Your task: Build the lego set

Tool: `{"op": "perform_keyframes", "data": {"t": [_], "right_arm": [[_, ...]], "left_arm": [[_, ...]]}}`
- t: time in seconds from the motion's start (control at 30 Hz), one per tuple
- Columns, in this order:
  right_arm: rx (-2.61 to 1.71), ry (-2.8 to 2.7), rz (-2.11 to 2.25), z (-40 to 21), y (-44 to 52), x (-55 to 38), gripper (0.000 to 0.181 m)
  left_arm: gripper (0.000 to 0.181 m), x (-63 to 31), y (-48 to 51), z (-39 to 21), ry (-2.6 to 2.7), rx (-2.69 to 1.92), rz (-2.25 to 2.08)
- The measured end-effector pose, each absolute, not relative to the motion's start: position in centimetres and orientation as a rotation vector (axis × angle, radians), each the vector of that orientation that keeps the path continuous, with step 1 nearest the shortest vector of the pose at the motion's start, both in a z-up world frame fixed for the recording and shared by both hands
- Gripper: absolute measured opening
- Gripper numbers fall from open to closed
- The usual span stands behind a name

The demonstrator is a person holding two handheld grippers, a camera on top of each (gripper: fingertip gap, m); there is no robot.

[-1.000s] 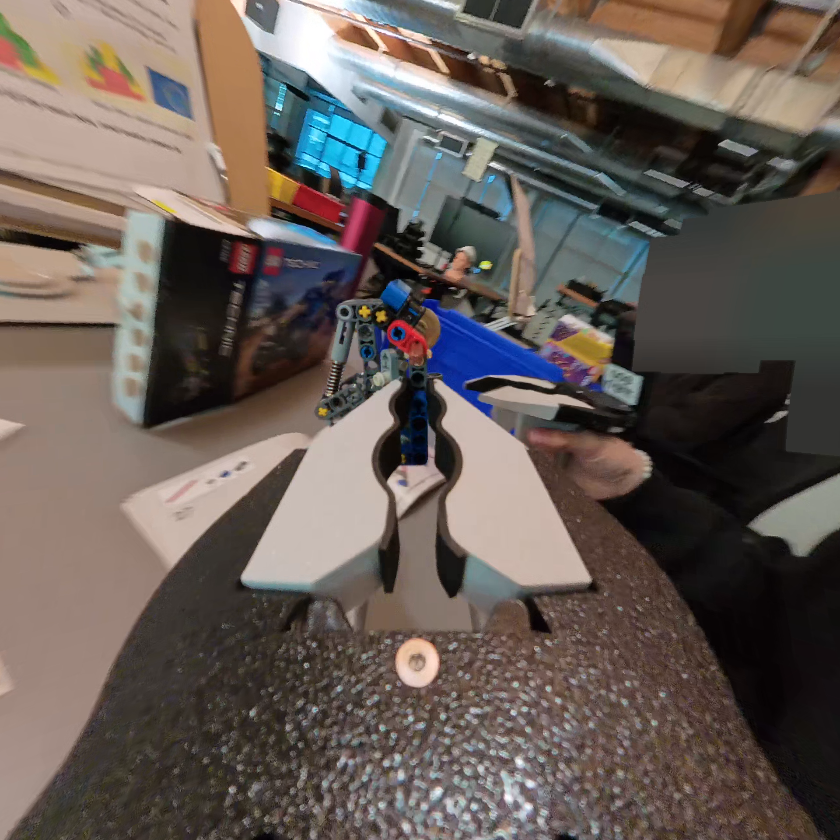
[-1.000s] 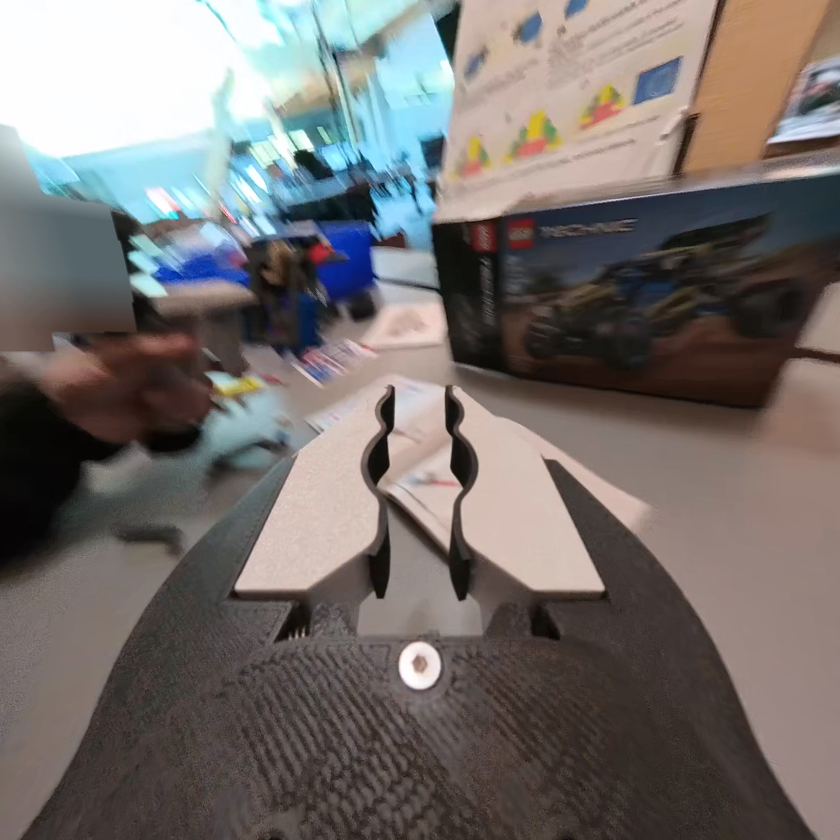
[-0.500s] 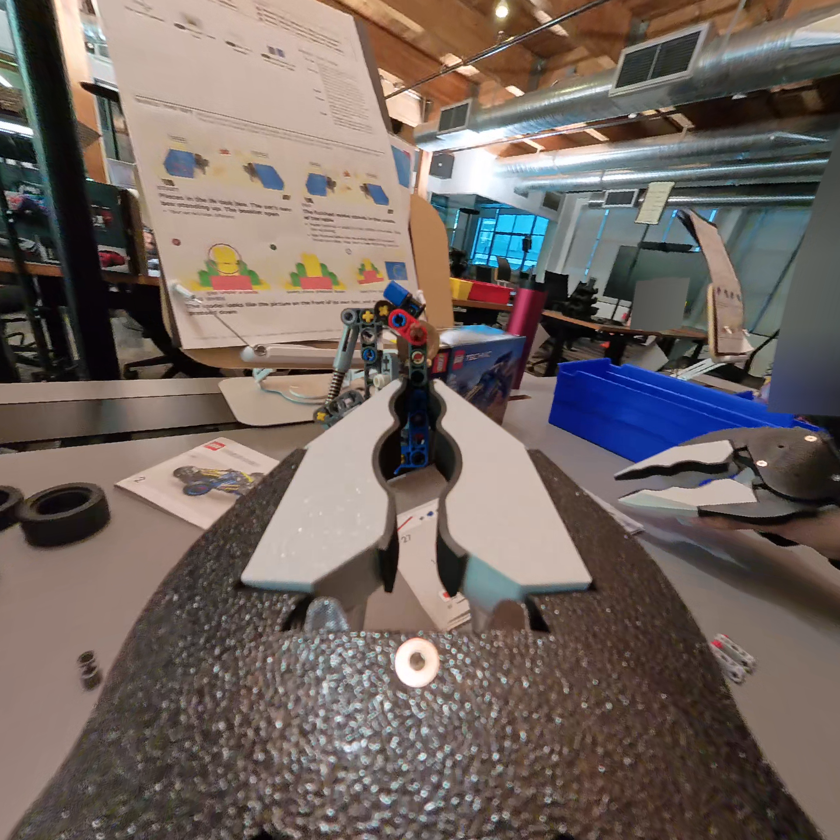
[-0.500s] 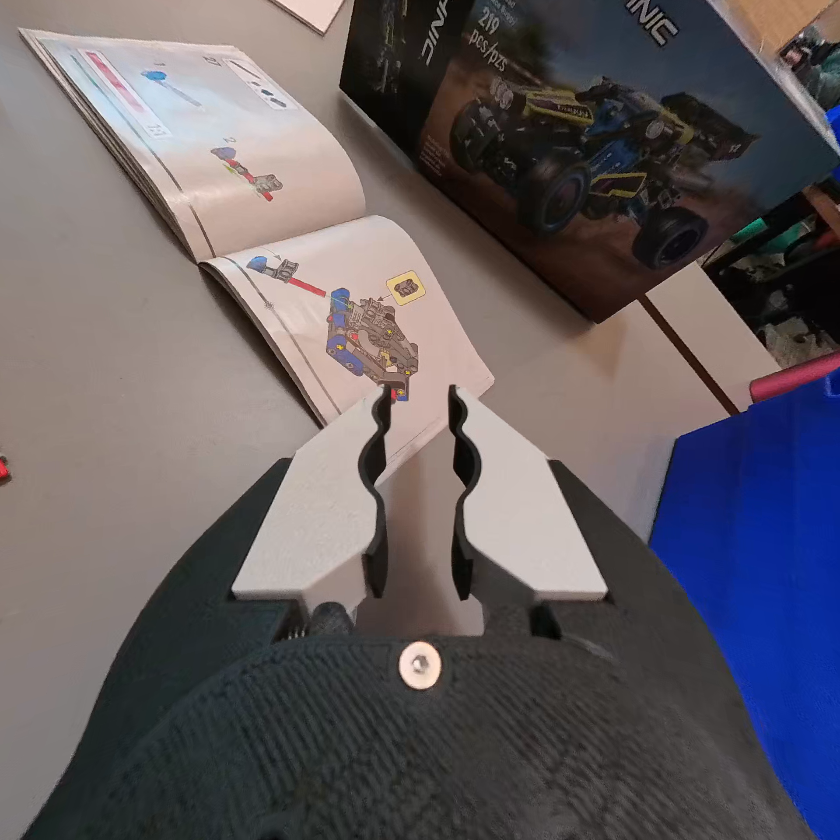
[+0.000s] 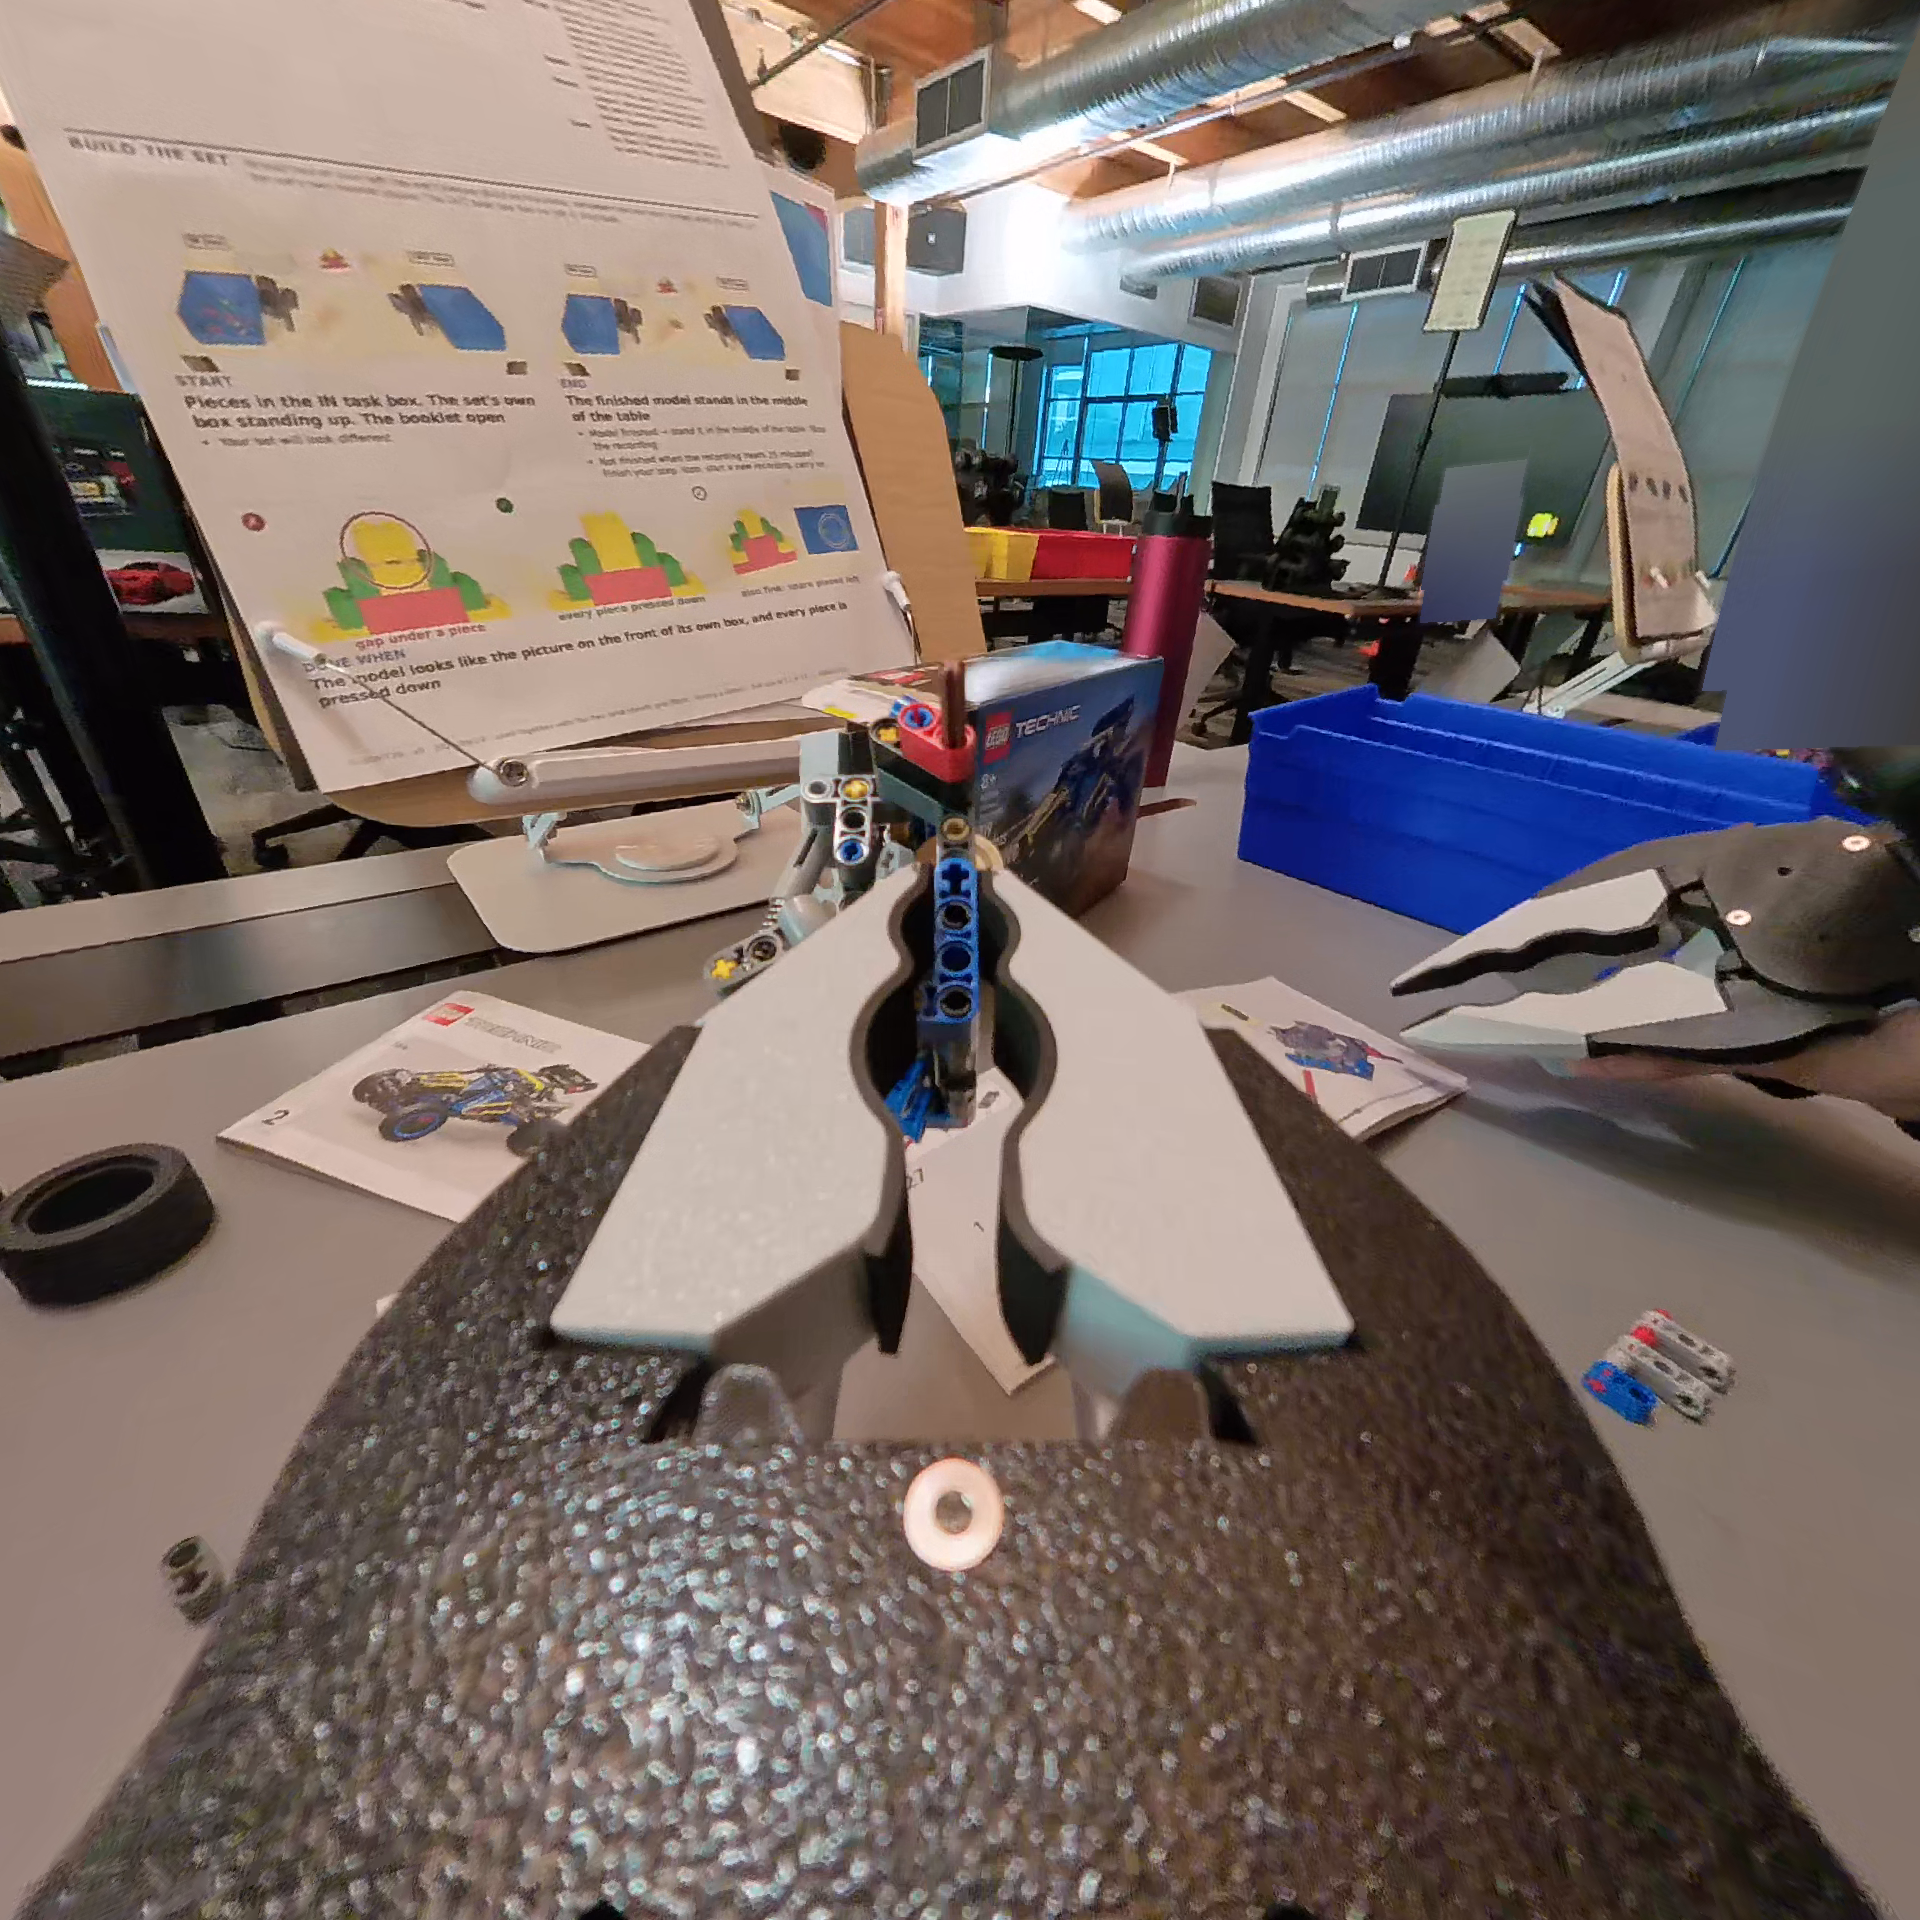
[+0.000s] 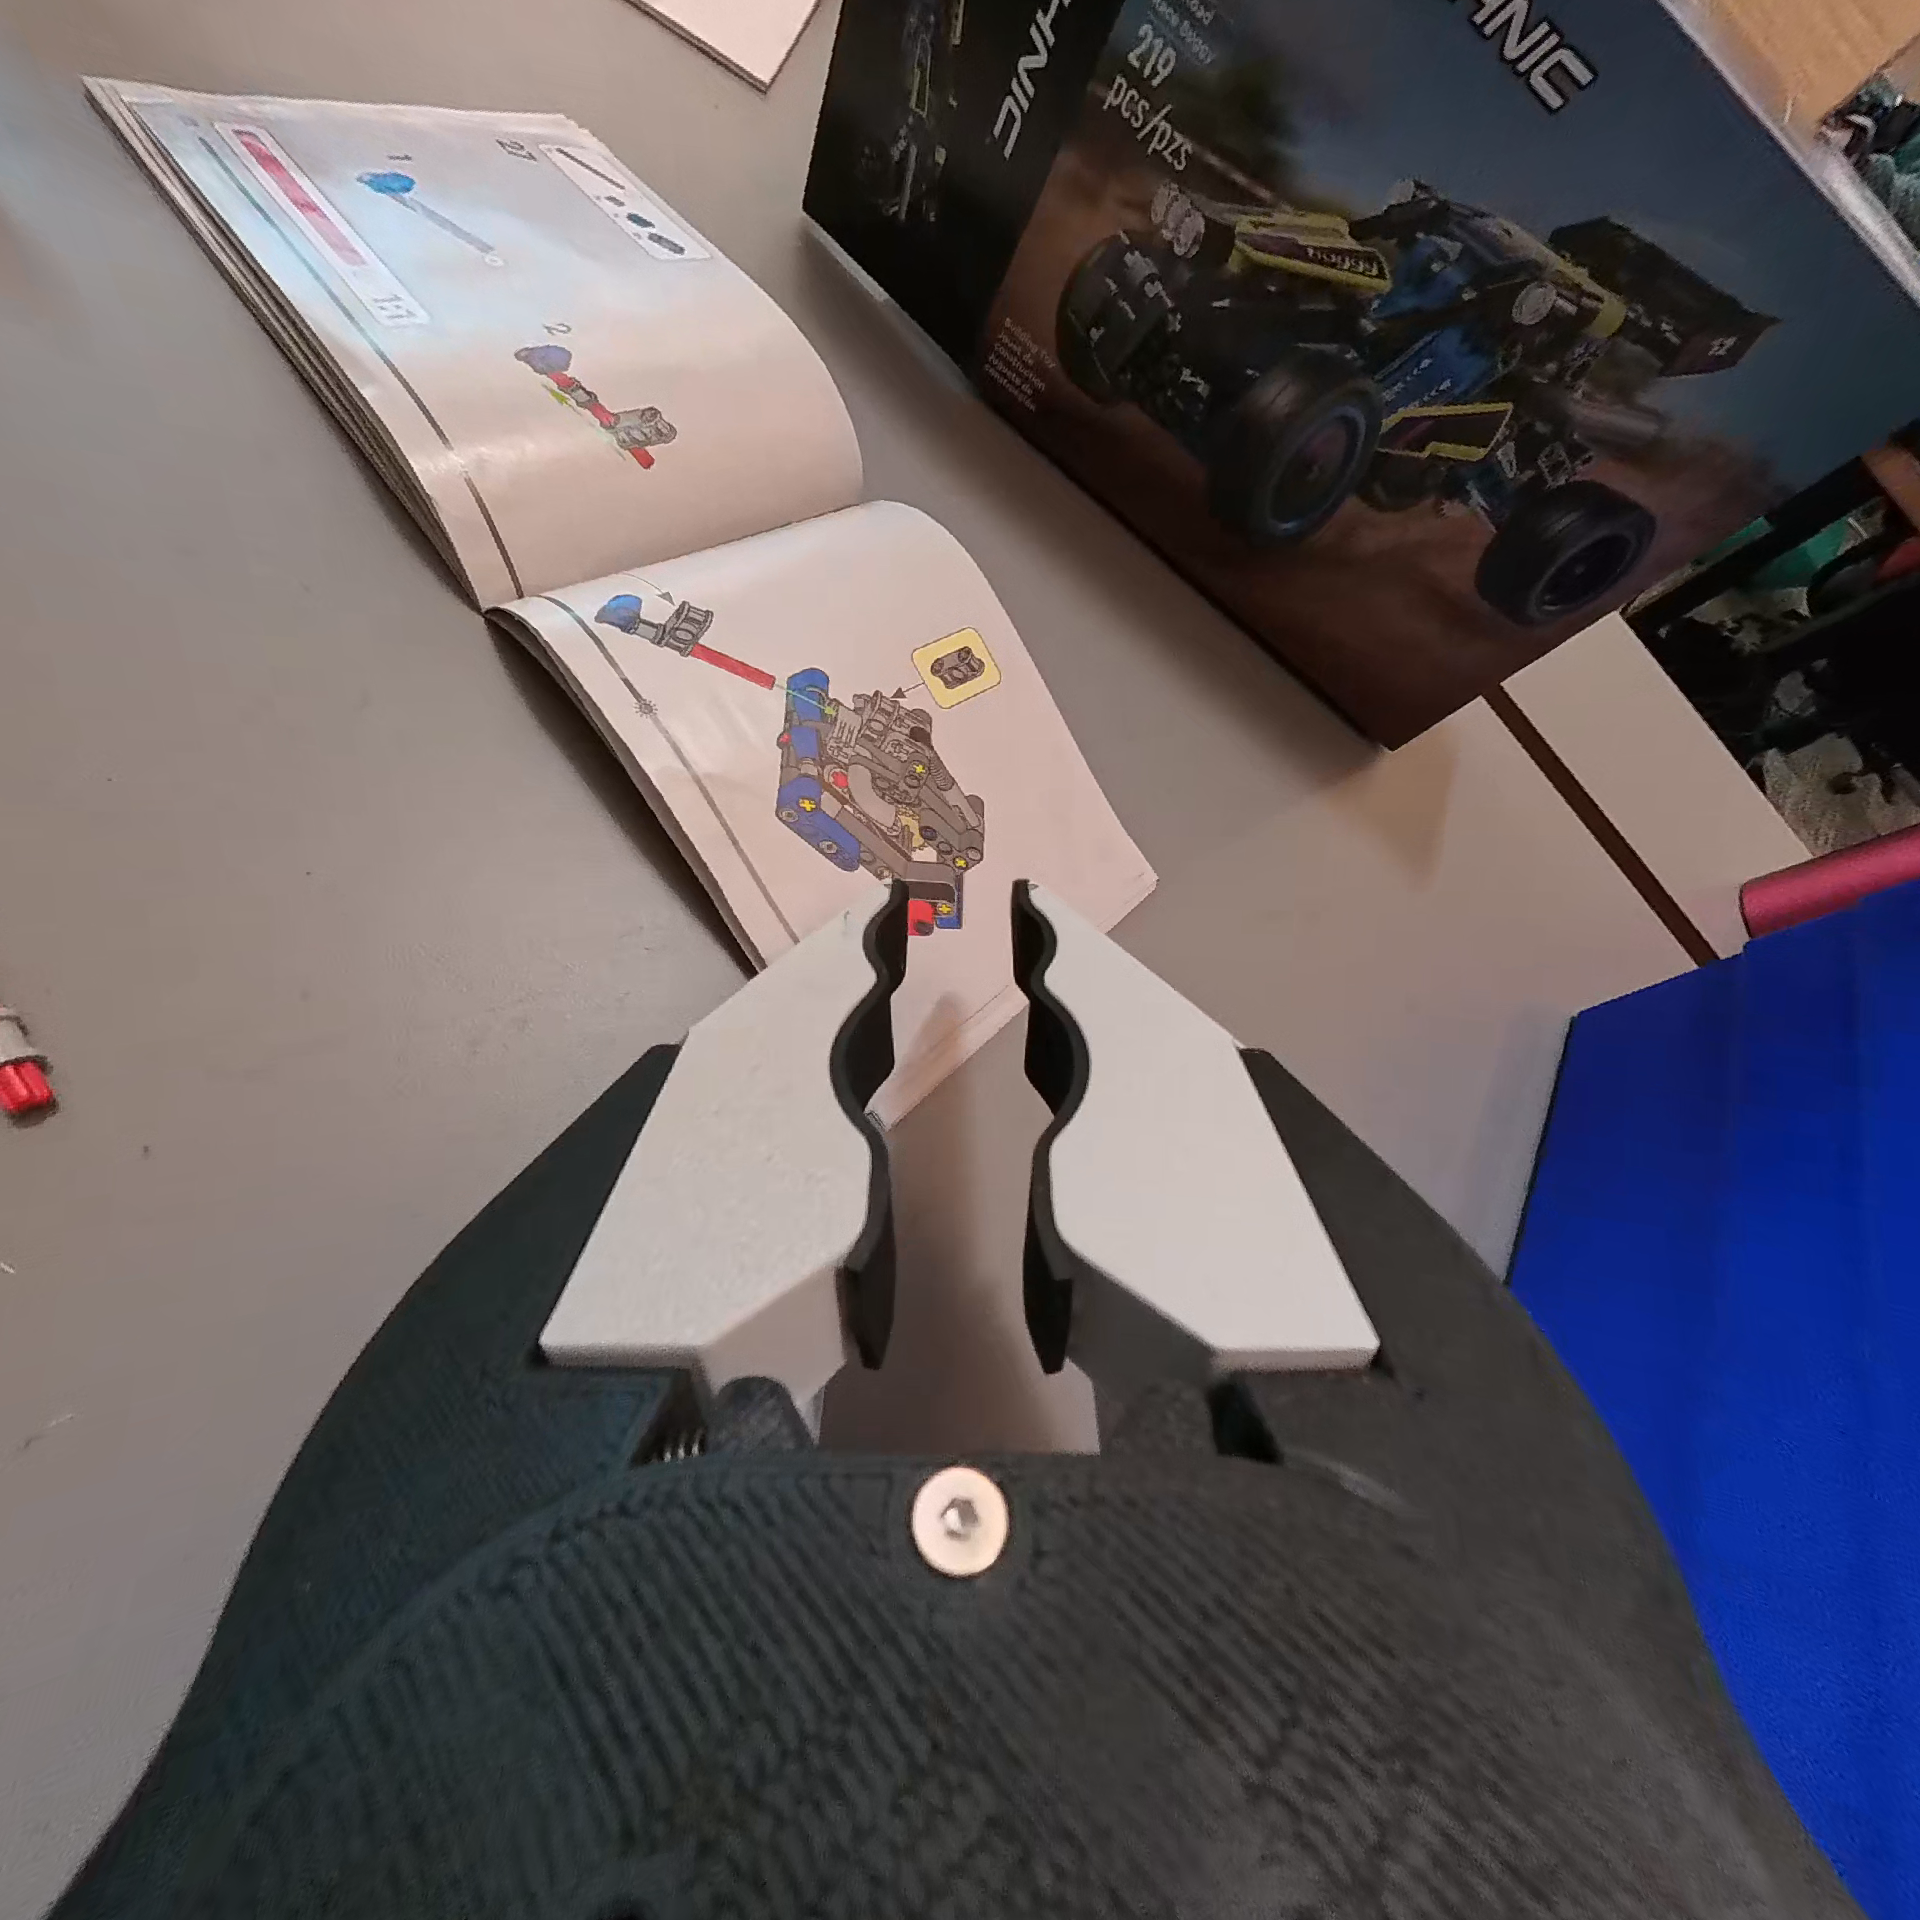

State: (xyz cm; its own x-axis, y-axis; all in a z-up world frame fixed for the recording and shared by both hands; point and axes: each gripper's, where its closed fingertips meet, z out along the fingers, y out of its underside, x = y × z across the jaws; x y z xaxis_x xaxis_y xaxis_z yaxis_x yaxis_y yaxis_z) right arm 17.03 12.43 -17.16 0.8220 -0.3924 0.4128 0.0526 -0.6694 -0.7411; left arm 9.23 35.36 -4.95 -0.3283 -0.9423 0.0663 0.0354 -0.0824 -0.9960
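Observation:
My left gripper (image 5: 956, 883) is shut on the partly built lego model (image 5: 951, 935), holding it upright above the table by its blue beam. Grey links, a red piece (image 5: 935, 746) and a brown axle stick out past the fingertips. My right gripper (image 6: 954, 894) is open and empty, hovering over the lower page of the open instruction booklet (image 6: 665, 499). It also shows at the right edge of the left wrist view (image 5: 1413, 1003), over the same booklet (image 5: 1320, 1049).
The set's box (image 6: 1351, 312) stands behind the booklet, also in the left wrist view (image 5: 1060, 769). A blue bin (image 5: 1507, 790) is to the right. A second booklet (image 5: 436, 1091), a black tyre (image 5: 104, 1216), small loose pieces (image 5: 1662, 1371) and a red-tipped piece (image 6: 21, 1060) lie on the grey table. An instruction sheet stands on a holder (image 5: 468, 364). My right fingertips sit around 30 cm from my left ones. The red-tipped piece (image 6: 21, 1060) is closer to my right gripper, around 12 cm from its tips; the left tips are 25 cm off.
My left gripper swung from facing the person to facing the sheet and box, model still held and now turned. My right gripper swung down over the booklet and has stayed open.

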Motion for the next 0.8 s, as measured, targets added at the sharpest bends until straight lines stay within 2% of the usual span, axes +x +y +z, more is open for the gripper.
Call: {"op": "perform_keyframes", "data": {"t": [0.33, 0.5, 0.6, 0.73, 0.8], "right_arm": [[-2.233, 0.198, -0.711, -17.6, 12.8, 16.5, 0.018], [-2.273, 0.163, -0.693, -18.3, 12.7, 16.2, 0.005], [-2.276, 0.11, -0.659, -18.2, 12.5, 15.8, 0.007], [-2.221, -0.159, -0.168, -16.9, 13.6, 8.6, 0.007], [-2.27, -0.231, -0.055, -17.5, 13.1, 6.2, 0.008]], "left_arm": [[0.004, 9.1, 35.5, -4.7, 1.366, -1.044, -1.519], [0.004, 9.1, 35.7, -4.8, 1.372, -1.043, -1.501], [0.004, 9.0, 36.0, -4.9, 1.38, -1.037, -1.465], [0.004, 8.3, 36.7, -5.2, 1.422, -0.996, -1.353], [0.004, 7.5, 37.3, -5.7, 1.451, -0.967, -1.266]]}}
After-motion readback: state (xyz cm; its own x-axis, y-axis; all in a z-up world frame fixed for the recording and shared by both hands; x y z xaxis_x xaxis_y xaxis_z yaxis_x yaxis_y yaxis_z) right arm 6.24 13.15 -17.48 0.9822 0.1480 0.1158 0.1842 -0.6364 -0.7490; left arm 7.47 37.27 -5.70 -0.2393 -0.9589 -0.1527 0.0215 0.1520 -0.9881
